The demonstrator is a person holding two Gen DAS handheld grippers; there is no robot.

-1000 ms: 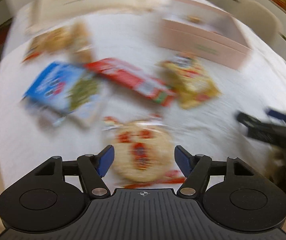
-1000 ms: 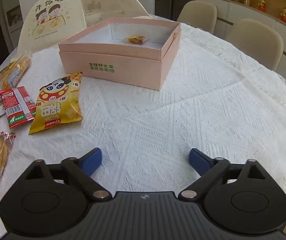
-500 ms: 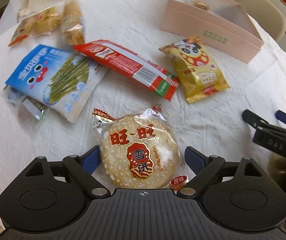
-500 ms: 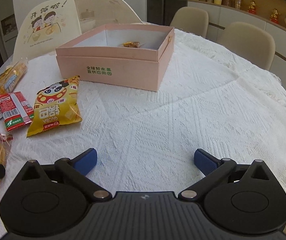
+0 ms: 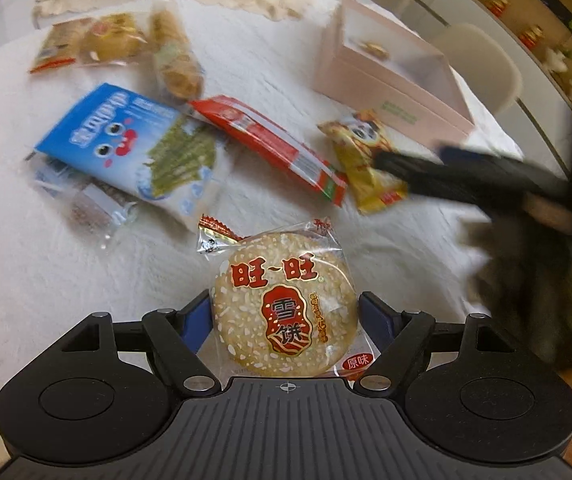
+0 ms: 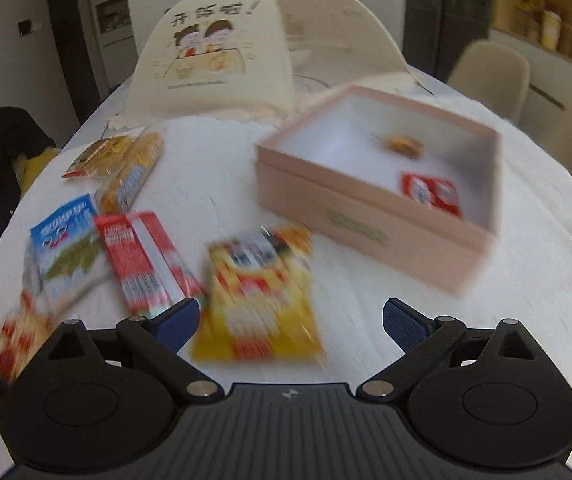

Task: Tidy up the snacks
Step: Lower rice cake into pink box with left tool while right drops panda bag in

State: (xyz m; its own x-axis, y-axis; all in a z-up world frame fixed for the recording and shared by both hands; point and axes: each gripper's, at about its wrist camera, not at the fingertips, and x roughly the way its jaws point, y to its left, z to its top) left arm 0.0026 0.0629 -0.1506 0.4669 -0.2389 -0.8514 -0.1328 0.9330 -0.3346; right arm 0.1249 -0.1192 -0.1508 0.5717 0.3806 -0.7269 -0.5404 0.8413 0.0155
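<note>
A round rice cracker in a clear red-printed wrapper [image 5: 283, 304] sits between the fingers of my left gripper [image 5: 284, 317], which is shut on its sides. My right gripper [image 6: 290, 320] is open and empty, hovering over the near end of a yellow panda snack bag [image 6: 259, 292]; it shows blurred in the left wrist view [image 5: 438, 168]. The open pink box [image 6: 370, 232] stands beyond, holding a red packet [image 6: 430, 192] and a small golden snack [image 6: 402, 145]. A long red packet [image 5: 269, 148] and a blue seaweed bag [image 5: 133, 140] lie on the white cloth.
Two clear-wrapped pastry packs [image 5: 125, 48] lie at the back left. A cream mesh food cover with a cartoon print [image 6: 221, 52] stands behind the snacks. Beige chairs [image 6: 490, 72] ring the table's far side. A small clear packet [image 5: 89, 208] lies under the blue bag.
My left gripper has closed its fingers onto the rice cracker. My right gripper has swung fast to the left and forward, over the yellow bag, with the box now seen from above.
</note>
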